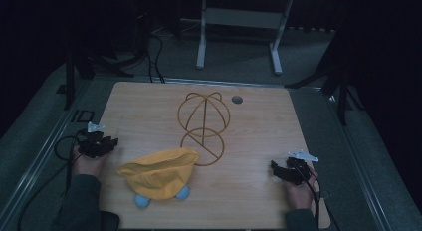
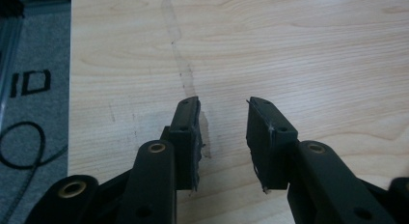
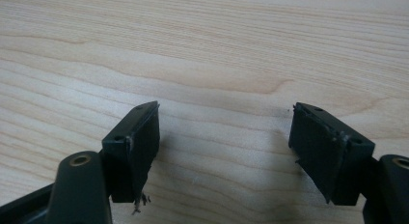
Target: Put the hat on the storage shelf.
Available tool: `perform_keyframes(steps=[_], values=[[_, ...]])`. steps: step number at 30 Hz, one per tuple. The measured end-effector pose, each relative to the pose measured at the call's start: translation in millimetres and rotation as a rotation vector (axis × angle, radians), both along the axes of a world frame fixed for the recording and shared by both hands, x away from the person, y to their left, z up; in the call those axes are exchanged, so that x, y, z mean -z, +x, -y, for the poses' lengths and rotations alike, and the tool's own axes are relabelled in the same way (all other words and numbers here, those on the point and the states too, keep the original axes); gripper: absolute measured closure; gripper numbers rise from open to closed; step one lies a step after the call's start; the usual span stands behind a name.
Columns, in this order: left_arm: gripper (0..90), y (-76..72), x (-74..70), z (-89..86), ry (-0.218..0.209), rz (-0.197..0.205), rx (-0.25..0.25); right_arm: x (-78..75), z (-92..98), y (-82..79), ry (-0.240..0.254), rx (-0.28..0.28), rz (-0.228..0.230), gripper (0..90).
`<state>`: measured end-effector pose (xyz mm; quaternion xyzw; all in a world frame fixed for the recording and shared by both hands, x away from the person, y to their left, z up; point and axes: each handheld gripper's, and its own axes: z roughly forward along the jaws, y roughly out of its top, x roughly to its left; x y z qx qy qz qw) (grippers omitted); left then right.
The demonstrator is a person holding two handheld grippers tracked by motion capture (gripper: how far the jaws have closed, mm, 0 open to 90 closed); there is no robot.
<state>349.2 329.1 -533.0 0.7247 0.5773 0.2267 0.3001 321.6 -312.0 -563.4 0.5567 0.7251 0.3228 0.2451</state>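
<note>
A yellow cloth hat [image 1: 160,175] lay crumpled on the table's near side, partly covering two pale blue pieces [image 1: 142,201], touching a gold wire stand [image 1: 204,125].

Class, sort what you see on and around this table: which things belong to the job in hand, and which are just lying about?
Belongs to the job:
- yellow hat
- gold wire stand
- left tool, open
- right tool, open

Just lying about:
- table's round grommet
- grey desk frame behind the table
- black cables on the floor

A wooden table [image 1: 259,136] bears a yellow hat [image 1: 159,172] and wire stand [image 1: 204,126].
</note>
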Motion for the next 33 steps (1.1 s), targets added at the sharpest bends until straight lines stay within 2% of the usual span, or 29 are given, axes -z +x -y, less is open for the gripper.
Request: perform_keyframes(steps=[1,4,6,7,8,9,13,18,19,20,24,25,28,29,30,33], values=[[64.7,0.0,0.0,0.0,0.000,0.000,0.000,0.0,0.0,0.0,0.000,0.000,0.000,26.2],[64.5,-6.7,-11.6,6.3,0.011,0.019,0.036,0.0,0.0,0.0,0.000,-0.001,0.000,26.1],[67.9,-8.6,-15.0,8.2,0.013,0.029,0.050,0.0,-0.1,0.0,0.000,-0.001,-0.001,26.0],[67.9,-12.9,-23.0,12.1,0.021,0.045,0.079,0.0,-0.1,0.0,0.000,-0.002,-0.001,25.9],[73.6,-12.9,-23.0,12.1,0.021,0.045,0.079,0.0,-0.1,0.0,0.000,-0.002,-0.001,25.7],[76.6,-17.5,-31.8,16.5,0.022,0.066,0.108,0.0,-0.1,0.0,0.000,-0.003,-0.001,25.7],[89.4,-27.2,-49.1,25.7,0.018,0.089,0.188,0.0,-0.1,0.1,-0.001,-0.004,-0.001,25.6],[90.0,-42.2,-68.4,39.6,0.012,0.114,0.271,0.0,-0.1,0.1,-0.001,-0.005,-0.001,25.6],[90.0,-42.2,-68.4,39.6,0.012,0.114,0.271,0.0,-0.1,0.0,0.000,-0.004,-0.001,25.6],[90.0,-50.2,-78.3,48.4,0.009,0.127,0.306,0.0,-0.1,0.0,0.000,-0.004,-0.001,25.6],[90.0,-60.7,-91.9,60.0,0.001,0.151,0.350,0.0,-0.1,0.0,0.000,-0.004,-0.001,25.6],[90.0,-66.6,-99.7,67.4,-0.011,0.165,0.384,0.0,-0.1,0.0,-0.001,-0.004,-0.001,25.6],[90.0,-74.8,-108.3,80.8,-0.006,0.169,0.439,0.0,-0.1,0.1,-0.001,-0.005,-0.001,25.6],[90.0,-74.8,-108.3,80.8,-0.006,0.169,0.439,0.1,-0.1,0.1,-0.001,-0.005,-0.001,25.5],[90.0,-79.3,-112.6,88.9,0.003,0.170,0.473,0.0,-0.1,0.0,0.000,-0.005,-0.001,25.5],[90.0,-82.4,-115.8,95.4,0.004,0.169,0.498,0.1,-0.1,0.1,-0.001,-0.005,-0.001,25.6]])
